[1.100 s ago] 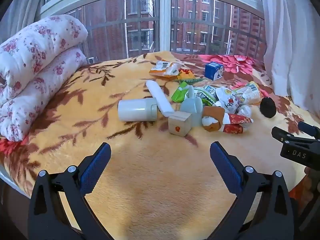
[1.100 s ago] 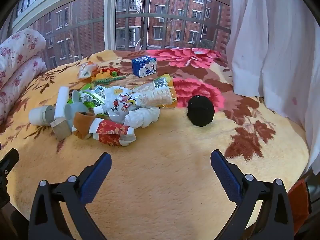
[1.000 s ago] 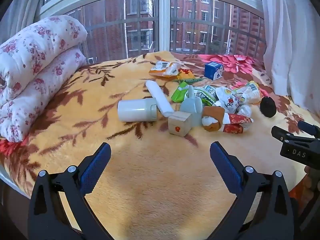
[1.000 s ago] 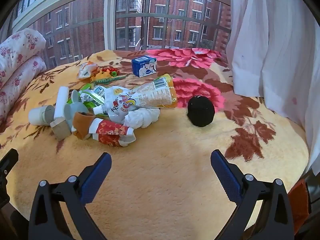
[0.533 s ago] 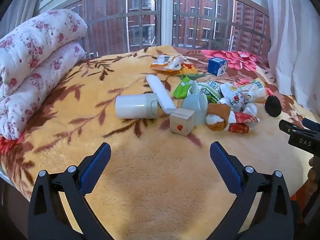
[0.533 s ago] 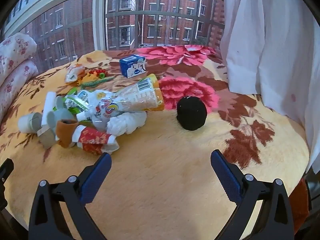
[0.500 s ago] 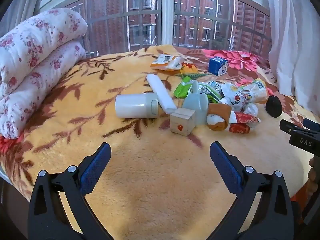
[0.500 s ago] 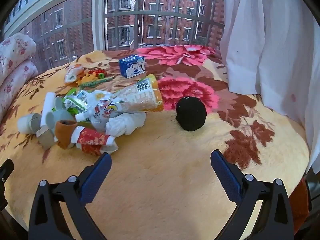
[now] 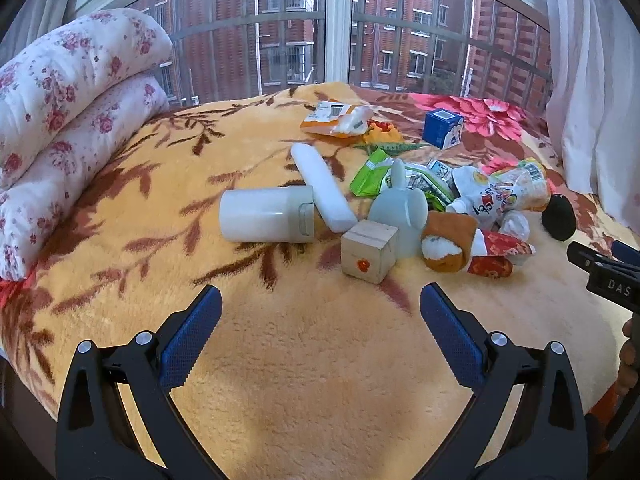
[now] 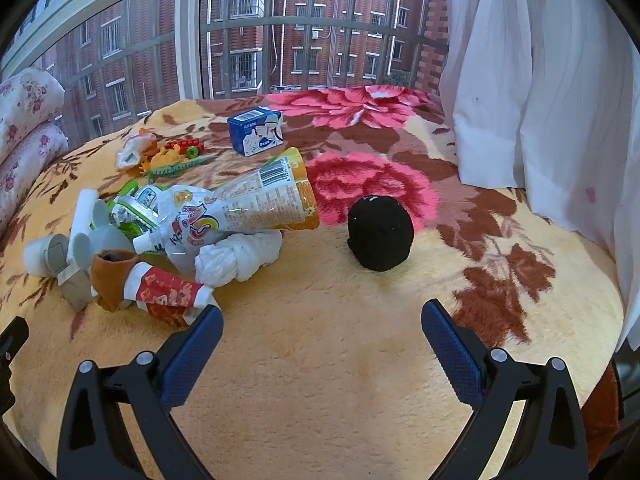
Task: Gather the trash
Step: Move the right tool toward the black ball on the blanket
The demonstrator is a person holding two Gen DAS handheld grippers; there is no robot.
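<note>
A heap of trash lies on a flowered blanket [image 9: 320,360]: a white bottle [image 9: 266,220], a white tube [image 9: 323,189], a wooden cube [image 9: 370,256], a grey toy [image 9: 396,216], green wrappers [image 9: 376,172], a clear orange-edged bag [image 10: 260,200], a white pouch [image 10: 180,228], crumpled white tissue [image 10: 240,256] and a red wrapper [image 10: 168,292]. A black ball [image 10: 380,232] lies apart to the right. My left gripper [image 9: 320,320] is open and empty, short of the cube. My right gripper [image 10: 322,336] is open and empty, in front of the ball.
A blue carton [image 10: 256,130], an orange packet [image 9: 336,118] and small toys [image 10: 176,156] lie farther back near the window. Rolled floral quilts [image 9: 60,120] lie at the left. A white curtain [image 10: 540,80] hangs at the right. The right gripper shows in the left wrist view [image 9: 608,272].
Both grippers have moved closer to the heap, so the objects look larger. The right view has shifted toward the black ball. Both stay open and empty.
</note>
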